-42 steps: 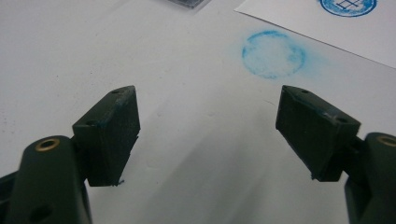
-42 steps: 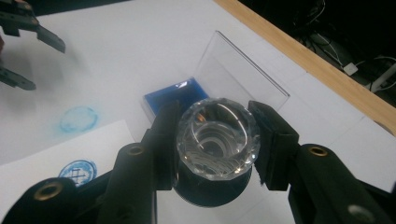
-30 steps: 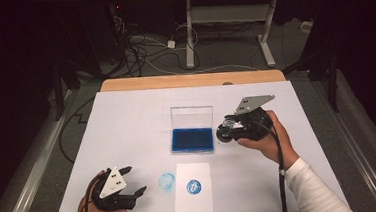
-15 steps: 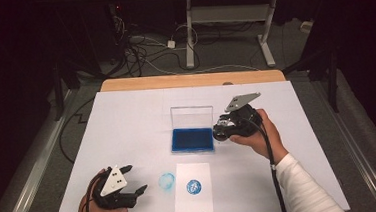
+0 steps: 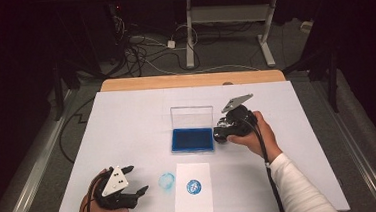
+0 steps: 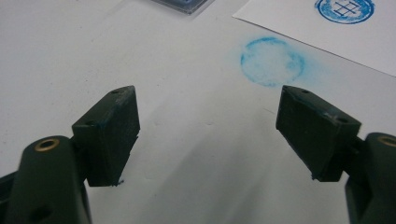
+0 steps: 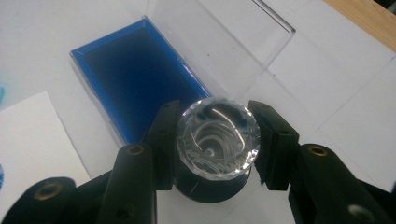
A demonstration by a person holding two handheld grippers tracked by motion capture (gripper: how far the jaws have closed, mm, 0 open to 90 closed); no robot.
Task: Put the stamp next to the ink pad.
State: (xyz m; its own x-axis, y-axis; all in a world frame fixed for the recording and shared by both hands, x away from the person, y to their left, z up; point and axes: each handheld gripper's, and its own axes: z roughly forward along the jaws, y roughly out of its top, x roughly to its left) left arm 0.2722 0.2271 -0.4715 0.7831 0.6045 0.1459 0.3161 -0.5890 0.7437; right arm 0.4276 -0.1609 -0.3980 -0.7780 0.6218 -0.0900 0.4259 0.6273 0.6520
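Note:
A blue ink pad lies in a clear case with its lid standing open, at the table's middle. My right gripper is shut on a round stamp with a faceted clear knob and a dark body, just right of the pad's edge. A white paper with a round blue stamp print lies near the front edge. Beside it is a blue ink smudge on the table. My left gripper rests open at the front left, empty.
A white sheet covers the wooden table. Behind the table the floor holds cables and a white desk frame. A person's right sleeve comes in from the bottom right.
My right gripper with the stamp has moved left and down, from beside the case's right end to the ink pad's right edge. The left gripper has stayed put.

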